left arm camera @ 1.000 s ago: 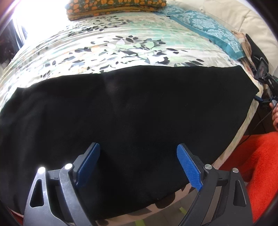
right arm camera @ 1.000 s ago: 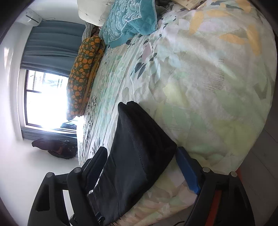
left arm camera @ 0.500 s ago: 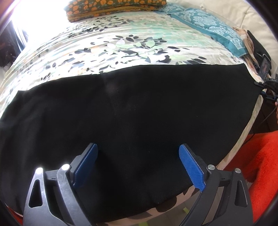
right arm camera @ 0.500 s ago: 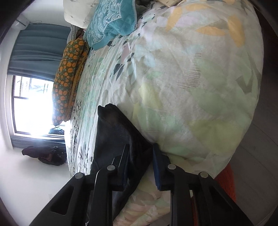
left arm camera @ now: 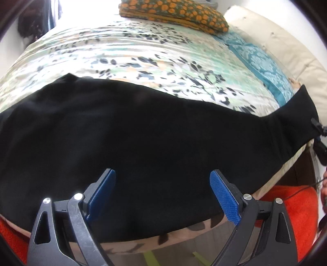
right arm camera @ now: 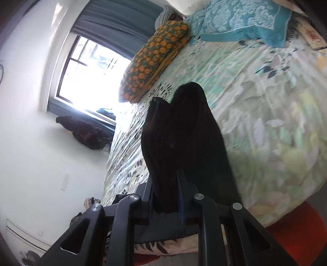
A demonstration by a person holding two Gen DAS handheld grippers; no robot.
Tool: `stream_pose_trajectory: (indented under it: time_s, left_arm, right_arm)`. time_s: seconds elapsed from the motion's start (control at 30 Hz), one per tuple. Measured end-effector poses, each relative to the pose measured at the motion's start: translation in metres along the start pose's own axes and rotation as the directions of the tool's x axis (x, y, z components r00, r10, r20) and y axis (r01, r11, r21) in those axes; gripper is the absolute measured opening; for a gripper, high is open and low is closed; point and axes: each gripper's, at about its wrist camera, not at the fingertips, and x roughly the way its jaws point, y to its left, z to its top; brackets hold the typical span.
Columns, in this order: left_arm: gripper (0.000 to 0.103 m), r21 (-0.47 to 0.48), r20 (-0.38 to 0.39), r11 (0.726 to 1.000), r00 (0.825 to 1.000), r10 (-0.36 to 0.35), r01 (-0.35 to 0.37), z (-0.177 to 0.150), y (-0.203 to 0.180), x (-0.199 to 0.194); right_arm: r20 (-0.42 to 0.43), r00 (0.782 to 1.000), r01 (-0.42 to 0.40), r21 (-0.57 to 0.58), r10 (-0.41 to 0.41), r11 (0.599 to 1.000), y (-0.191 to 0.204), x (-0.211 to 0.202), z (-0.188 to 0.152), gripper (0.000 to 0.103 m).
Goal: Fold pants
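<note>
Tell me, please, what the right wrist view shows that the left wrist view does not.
Only the right wrist view shows the window, the grey curtain, and the right tool shut on the lifted end of the pants. Only the left wrist view shows the left tool open over the pants lying spread flat, and the cream headboard. Both show the pants, the floral bedspread, the orange-dotted pillow and the teal pillow.

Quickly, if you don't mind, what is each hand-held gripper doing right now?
Left hand-held gripper: open, holding nothing, over the black pants.
Right hand-held gripper: closed on the black pants' end.
</note>
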Motion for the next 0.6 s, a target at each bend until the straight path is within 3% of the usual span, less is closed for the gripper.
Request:
stream_pose_trajectory:
  time_s: [0.1, 0.23, 0.37, 0.5, 0.57, 0.6]
  left_arm:
    - [0.094, -0.078, 0.029, 0.997, 0.999, 0.02, -0.017, -0.002, 0.03, -0.011]
    - [0.094, -0.145, 0.048, 0.989, 0.998, 0.041, -0.033, -0.011, 0.063, -0.02]
    - [0.094, -0.198, 0.052, 0.98, 0.998, 0.039, -0.028, -0.02, 0.087, -0.024]
    - [0.094, -0.243, 0.075, 0.97, 0.997, 0.019, 0.0, -0.019, 0.101, -0.027]
    - [0.094, -0.247, 0.083, 0.969, 0.996, 0.022, -0.001, -0.018, 0.105, -0.03]
    - [0.094, -0.252, 0.087, 0.968, 0.996, 0.023, 0.0, -0.018, 0.108, -0.032]
  right_arm:
    - [-0.099, 0.993, -0.063, -0.007, 0.062, 0.998, 0.035, 0.058, -0.04, 0.019]
    - [-0.232, 0.968, -0.103, -0.009, 0.099, 0.995, 0.078, 0.136, -0.099, 0.019]
    - [-0.324, 0.943, -0.096, -0.026, 0.082, 0.995, 0.108, 0.193, -0.145, 0.019]
    - [-0.394, 0.919, -0.081, -0.173, 0.007, 0.982, 0.145, 0.233, -0.184, 0.02]
    - [-0.425, 0.903, -0.058, -0.252, -0.057, 0.966, 0.154, 0.251, -0.2, 0.029]
    - [-0.431, 0.897, -0.036, -0.298, -0.101, 0.954, 0.158, 0.255, -0.204, 0.042]
